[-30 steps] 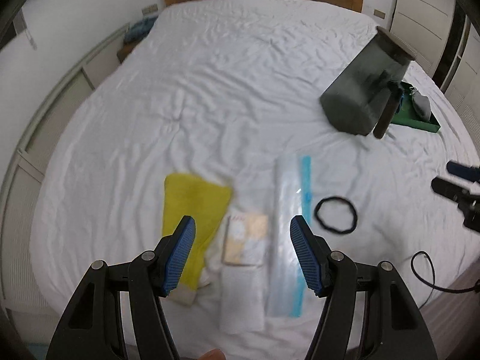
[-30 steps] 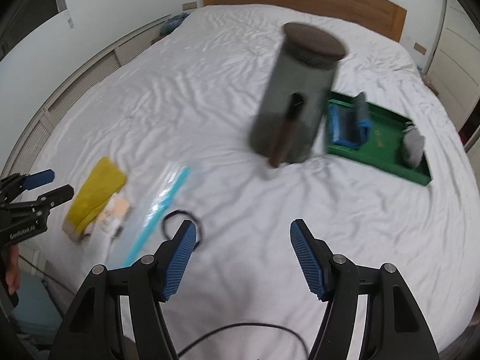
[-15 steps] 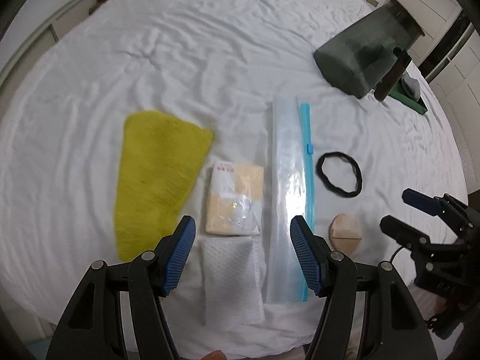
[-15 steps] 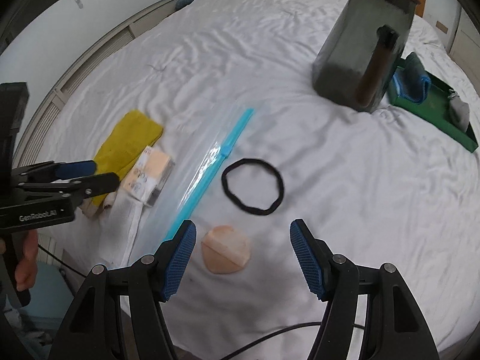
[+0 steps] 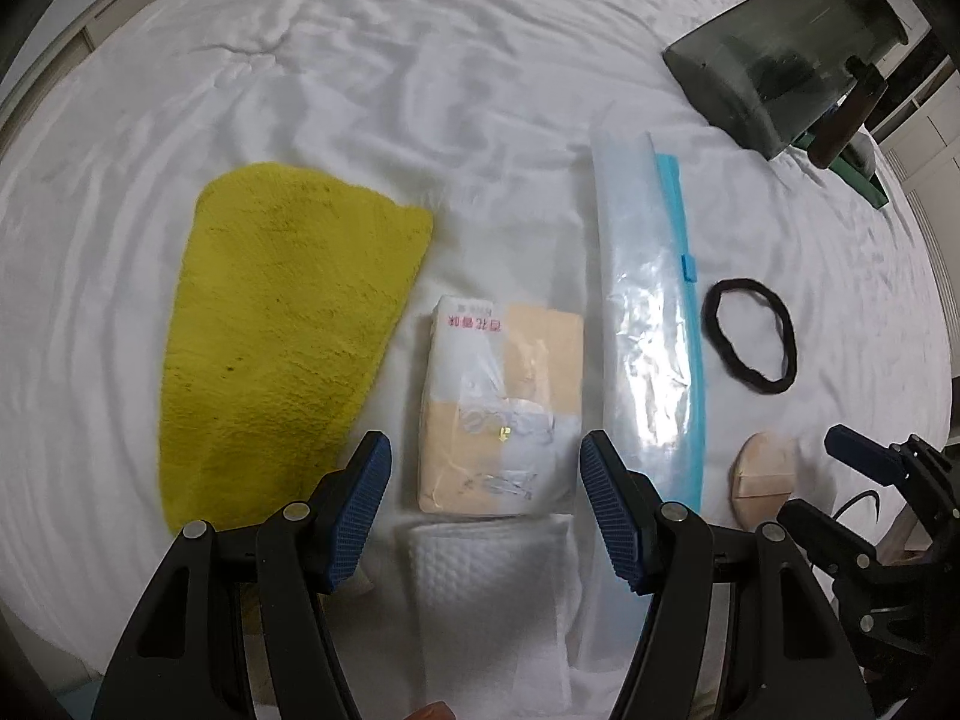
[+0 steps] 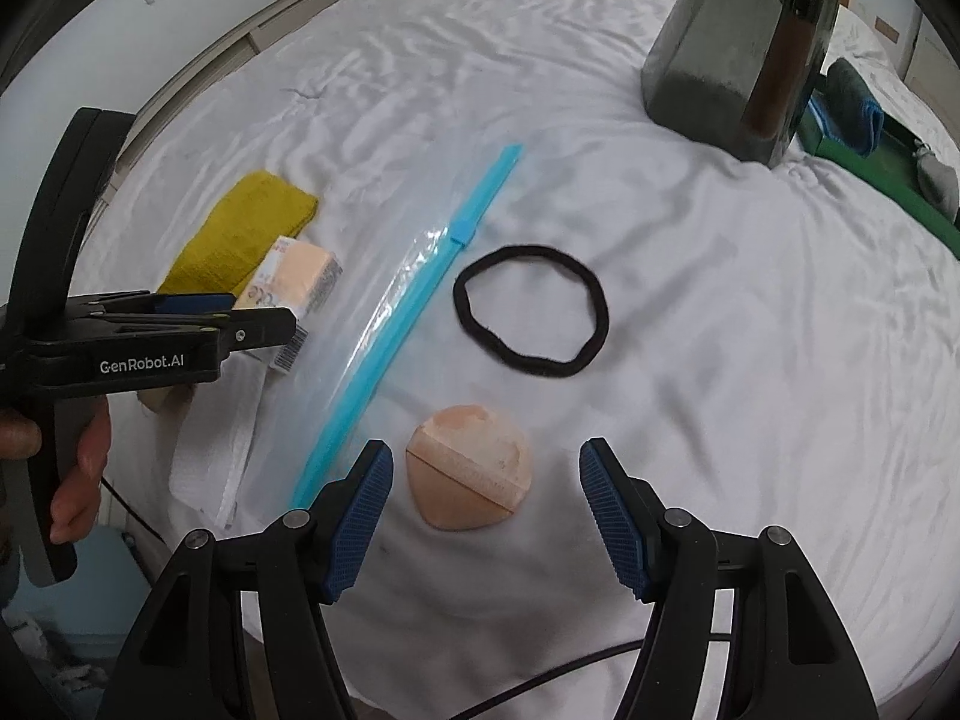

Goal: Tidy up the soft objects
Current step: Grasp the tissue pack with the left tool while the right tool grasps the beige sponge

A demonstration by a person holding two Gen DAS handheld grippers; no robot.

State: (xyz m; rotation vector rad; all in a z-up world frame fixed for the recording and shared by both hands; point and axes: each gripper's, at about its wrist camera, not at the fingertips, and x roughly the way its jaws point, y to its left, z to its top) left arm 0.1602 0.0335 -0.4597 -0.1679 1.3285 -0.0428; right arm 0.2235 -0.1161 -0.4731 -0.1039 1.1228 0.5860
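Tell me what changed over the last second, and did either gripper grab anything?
Both grippers dropped toward the bed's near edge. The left gripper now hovers open over the tissue pack, the right gripper open over the makeup puff. Nothing was grasped. The yellow towel, zip bag and hair band stayed put.

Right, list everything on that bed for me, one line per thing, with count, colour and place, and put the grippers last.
towel: 1, yellow, far left of the row
tissue pack: 1, peach and white, right of the towel
white cloth: 1, white, nearest edge, below the tissue pack
zip bag: 1, clear with blue seal, right of the pack
hair band: 1, black loop, right of the bag
powder puff: 1, peach, below the hair band
container: 1, dark grey, far right
tray: 1, green, behind the container, holding small items
bed sheet: 1, white, under everything
left gripper: open, over the tissue pack
right gripper: open, over the puff
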